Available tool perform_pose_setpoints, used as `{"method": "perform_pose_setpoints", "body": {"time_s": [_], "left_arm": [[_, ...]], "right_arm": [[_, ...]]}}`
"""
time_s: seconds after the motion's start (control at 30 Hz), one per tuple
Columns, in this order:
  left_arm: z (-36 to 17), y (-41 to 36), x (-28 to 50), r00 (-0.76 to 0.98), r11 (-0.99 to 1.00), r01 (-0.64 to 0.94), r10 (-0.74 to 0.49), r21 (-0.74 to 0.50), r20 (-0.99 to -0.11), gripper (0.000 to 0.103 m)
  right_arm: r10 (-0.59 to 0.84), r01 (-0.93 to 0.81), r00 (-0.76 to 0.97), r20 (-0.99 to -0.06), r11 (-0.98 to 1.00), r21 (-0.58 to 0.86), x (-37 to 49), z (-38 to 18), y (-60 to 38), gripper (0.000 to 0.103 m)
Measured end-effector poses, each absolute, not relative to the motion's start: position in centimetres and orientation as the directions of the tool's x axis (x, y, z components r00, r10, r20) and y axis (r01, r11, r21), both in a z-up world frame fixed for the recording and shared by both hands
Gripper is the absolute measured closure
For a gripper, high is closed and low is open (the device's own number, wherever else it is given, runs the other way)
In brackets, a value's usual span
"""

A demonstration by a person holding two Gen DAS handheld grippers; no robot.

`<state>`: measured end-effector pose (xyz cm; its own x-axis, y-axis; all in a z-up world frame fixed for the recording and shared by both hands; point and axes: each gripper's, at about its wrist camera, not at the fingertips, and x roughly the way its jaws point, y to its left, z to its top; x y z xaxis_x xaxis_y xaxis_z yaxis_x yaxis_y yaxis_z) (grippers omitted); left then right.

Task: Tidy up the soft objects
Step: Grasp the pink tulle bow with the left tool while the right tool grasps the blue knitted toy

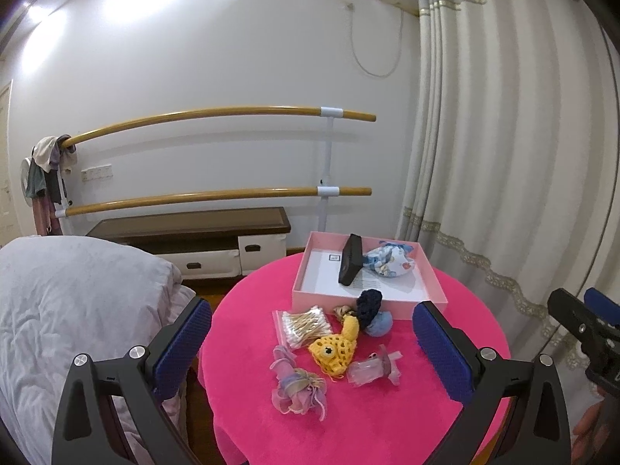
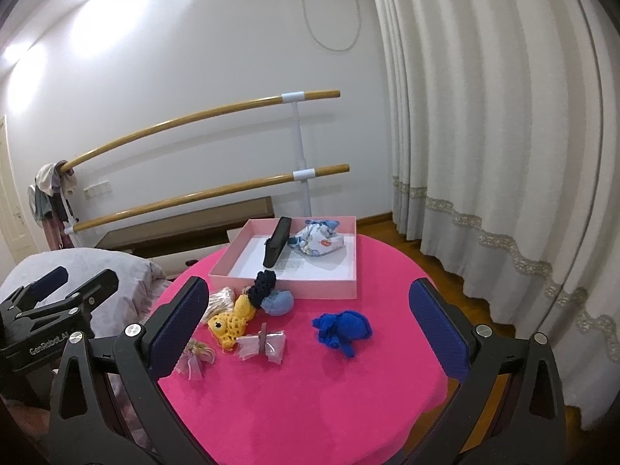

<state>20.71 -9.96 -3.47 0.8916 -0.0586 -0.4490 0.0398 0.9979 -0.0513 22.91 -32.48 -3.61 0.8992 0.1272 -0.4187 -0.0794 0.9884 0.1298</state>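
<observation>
the near half of the round pink table (image 2: 310,407) lies bare, open for approach from the front. the pink tray (image 2: 294,286) stands at the far edge; its low walls block a flat slide in, and entry is from above. inside it, a black case (image 2: 277,242) leans upright mid-tray with a printed cloth bundle (image 2: 319,238) just beside it on the right, leaving the tray's left floor free. a cluster crowds the tray's front wall: navy scrunchie (image 2: 265,283), light blue ball (image 2: 277,302), yellow crochet fish (image 2: 228,323). the blue crochet piece (image 2: 343,329) sits apart, clear all round.
</observation>
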Motion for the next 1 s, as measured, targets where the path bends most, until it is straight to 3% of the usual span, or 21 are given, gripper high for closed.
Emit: {"method": "perform_pose_setpoints", "body": {"time_s": [0.2, 0.6, 1.0], "left_arm": [[-5.0, -8.5, 20.6, 0.884, 0.997, 0.023, -0.057, -0.078, -0.463, 0.000], [-11.5, -6.2, 23.9, 0.774, 0.998, -0.021, -0.026, -0.066, -0.633, 0.000], [-15.3, -7.2, 29.3, 0.704, 0.999, -0.004, -0.025, -0.038, -0.710, 0.000]], "right_arm": [[0.114, -0.065, 0.887, -0.448, 0.990, 0.123, 24.0, -4.6, -32.6, 0.000], [0.074, -0.008, 0.820, -0.568, 0.993, 0.117, 27.4, -9.4, -33.8, 0.000], [0.082, -0.009, 0.758, -0.648, 0.993, 0.116, 30.8, -13.0, -33.7, 0.000]]}}
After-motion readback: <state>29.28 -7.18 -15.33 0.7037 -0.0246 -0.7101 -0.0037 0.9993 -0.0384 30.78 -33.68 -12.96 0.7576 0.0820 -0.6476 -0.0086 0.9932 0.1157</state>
